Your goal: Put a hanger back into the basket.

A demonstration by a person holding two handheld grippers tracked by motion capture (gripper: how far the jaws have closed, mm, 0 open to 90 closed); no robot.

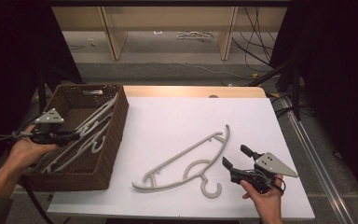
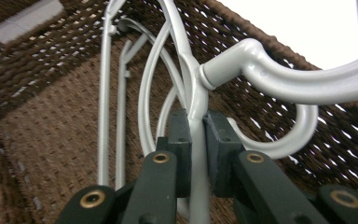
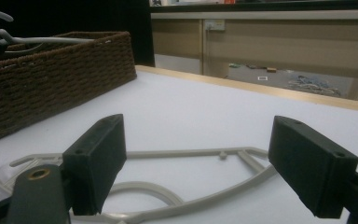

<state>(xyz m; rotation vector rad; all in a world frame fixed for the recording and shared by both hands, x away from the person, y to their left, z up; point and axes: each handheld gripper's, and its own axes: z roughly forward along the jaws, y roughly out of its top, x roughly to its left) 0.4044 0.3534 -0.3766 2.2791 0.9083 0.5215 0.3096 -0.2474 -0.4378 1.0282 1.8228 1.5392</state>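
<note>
Nearest the person, at the front right corner of the white table (image 1: pixel 177 116), the right hand (image 1: pixel 266 198) holds the right gripper (image 1: pixel 235 157) just above the surface, its jaws spread wide with nothing between them. In the right gripper view the two black pads (image 3: pixel 98 158) frame the beige hanger (image 3: pixel 177 196) lying flat just beyond them, apart from both.

That beige hanger (image 1: pixel 186 163) lies near the table's front edge, a little right of the middle, its hook (image 1: pixel 210 186) curling toward the front edge and its long arms running back toward the centre of the board.

At the front left corner sits the brown wicker basket (image 1: pixel 116 130), its long side along the table's left edge. The left hand (image 1: pixel 25 151) comes in over the basket's left wall, holding the left gripper (image 1: pixel 74 136) above the basket's inside. Its jaws are pressed together on a thin bar of a grey hanger (image 2: pixel 196 100) (the left gripper view shows the bar squeezed upright between the two pads (image 2: pixel 179 135)). The grey hanger's hook (image 2: pixel 279 81) curves off toward the basket's wall. More pale hangers (image 1: pixel 91 130) lie slanted in the basket, their upper ends leaning on the basket's far right rim.
</note>
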